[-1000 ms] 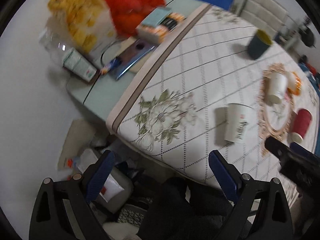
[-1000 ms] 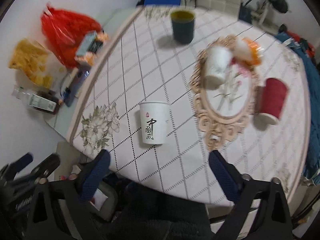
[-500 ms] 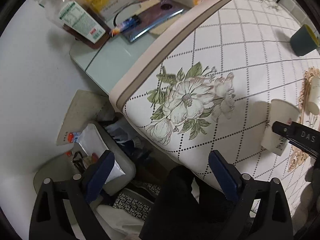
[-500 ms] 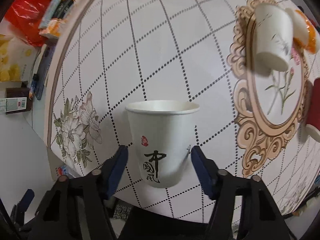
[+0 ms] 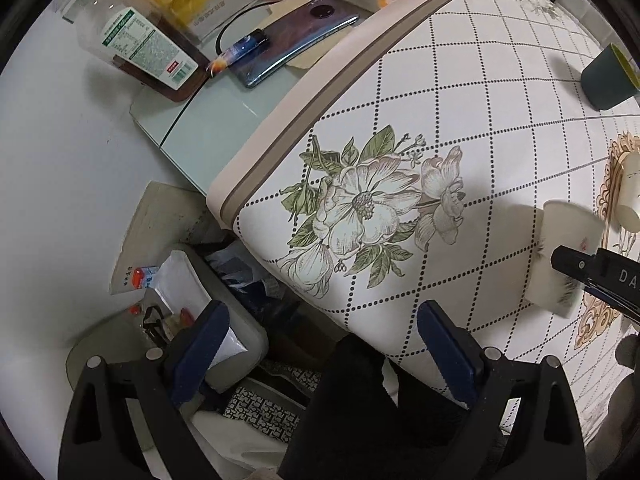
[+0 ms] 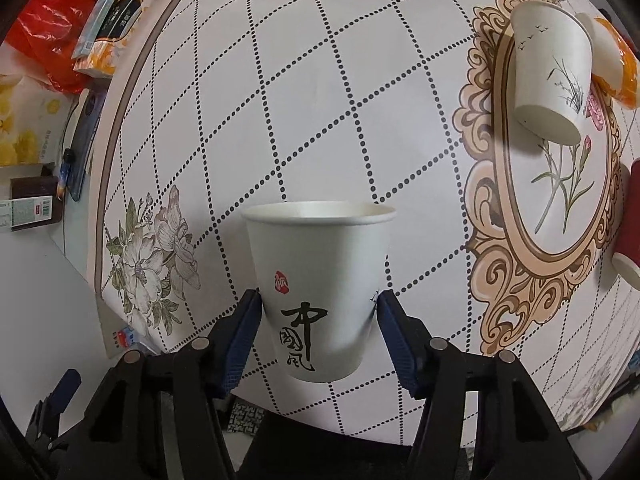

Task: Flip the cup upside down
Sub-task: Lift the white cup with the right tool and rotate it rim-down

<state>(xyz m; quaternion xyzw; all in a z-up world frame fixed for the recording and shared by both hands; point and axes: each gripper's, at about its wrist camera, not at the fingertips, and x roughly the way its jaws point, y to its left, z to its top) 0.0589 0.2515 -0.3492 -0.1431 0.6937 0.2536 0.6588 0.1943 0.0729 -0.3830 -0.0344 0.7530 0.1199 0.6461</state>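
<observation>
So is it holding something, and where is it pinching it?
Yes. The right tongs squeeze the white paper cup by its lower sides, just above the base, mouth up. The left tongs are open and hold nothing.

5 cups, 1 bottle, 1 phone.

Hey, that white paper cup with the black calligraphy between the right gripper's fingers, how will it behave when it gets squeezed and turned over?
The paper cup looks thin-walled, so a hard squeeze would probably dent it. It seems empty, so likely light. The right gripper grips its narrower lower half, so the taper might let it slip.
</observation>
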